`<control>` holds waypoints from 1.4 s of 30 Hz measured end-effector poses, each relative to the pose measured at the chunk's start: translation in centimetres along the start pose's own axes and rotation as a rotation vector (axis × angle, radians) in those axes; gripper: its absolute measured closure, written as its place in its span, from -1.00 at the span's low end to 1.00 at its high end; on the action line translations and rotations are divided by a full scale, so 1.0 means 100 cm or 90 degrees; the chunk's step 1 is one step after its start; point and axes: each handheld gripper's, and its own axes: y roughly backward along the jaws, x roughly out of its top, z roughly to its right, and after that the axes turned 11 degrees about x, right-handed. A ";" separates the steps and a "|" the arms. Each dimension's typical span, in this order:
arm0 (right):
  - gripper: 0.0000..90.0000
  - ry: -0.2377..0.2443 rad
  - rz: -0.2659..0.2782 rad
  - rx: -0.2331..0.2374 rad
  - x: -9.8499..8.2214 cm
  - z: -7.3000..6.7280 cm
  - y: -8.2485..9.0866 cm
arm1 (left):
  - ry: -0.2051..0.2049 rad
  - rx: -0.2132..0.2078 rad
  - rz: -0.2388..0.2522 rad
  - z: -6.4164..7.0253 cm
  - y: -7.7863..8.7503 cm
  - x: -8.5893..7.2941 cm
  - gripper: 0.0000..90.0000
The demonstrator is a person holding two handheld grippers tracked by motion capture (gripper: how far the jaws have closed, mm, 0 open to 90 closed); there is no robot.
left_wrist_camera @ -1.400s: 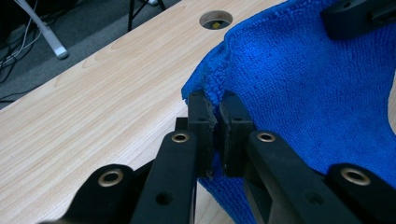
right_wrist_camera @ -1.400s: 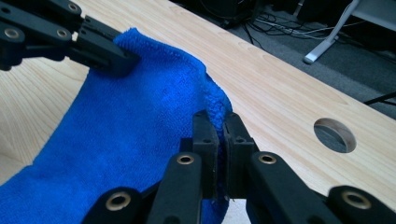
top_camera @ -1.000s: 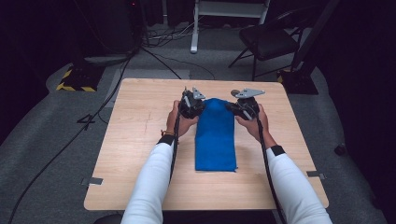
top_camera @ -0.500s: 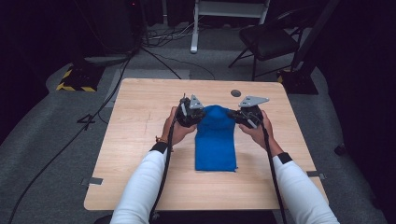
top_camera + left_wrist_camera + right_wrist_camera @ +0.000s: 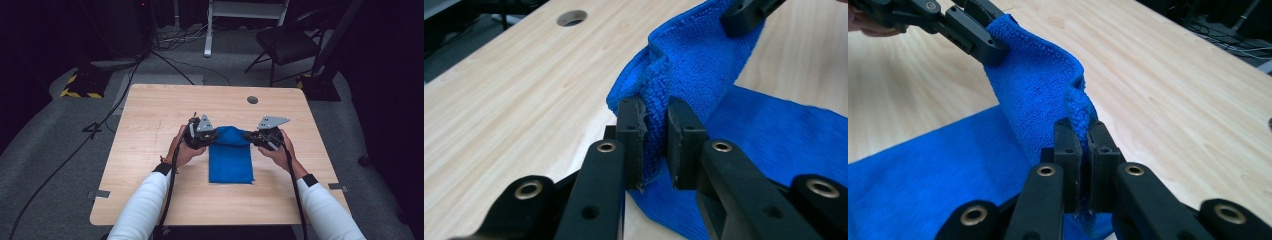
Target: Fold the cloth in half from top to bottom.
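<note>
You hold a blue cloth (image 5: pixel 230 155) by its far edge between your two grippers, over the middle of the wooden table (image 5: pixel 150 115). In the high view the left gripper (image 5: pixel 207 137) sits at the cloth's far-left corner and the right gripper (image 5: pixel 255 137) at its far-right corner, the raised edge slung between them and the rest of the cloth lying flat on the table on your side of both claws.

In the left gripper view, the left gripper (image 5: pixel 655 142) has the folded corner of the cloth (image 5: pixel 694 65) standing between its jaws. The left-hand pad lies against the fabric, while a thin gap shows at the right-hand pad; these jaws have just been opening, with the cloth between them. Beyond the claw, at the upper right, the tip of your other gripper bites the same raised edge.

In the right gripper view, the right gripper (image 5: pixel 1083 150) has its jaws pressed together on the cloth (image 5: pixel 1033 95), pinching a bunched corner that rises just above the pads. Ahead and to the left of this claw, your left gripper's jaw meets the opposite corner.
</note>
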 end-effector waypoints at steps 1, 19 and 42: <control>0.91 0.001 -0.001 0.007 -0.002 -0.002 0.001 | -0.004 0.000 0.000 0.002 0.001 -0.002 0.73; 0.83 0.035 -0.038 0.081 -0.025 -0.038 0.011 | -0.064 -0.052 -0.026 0.030 0.028 -0.020 0.66; 0.27 0.036 -0.104 0.103 -0.060 -0.068 0.021 | -0.096 -0.066 -0.099 0.051 0.052 -0.054 0.39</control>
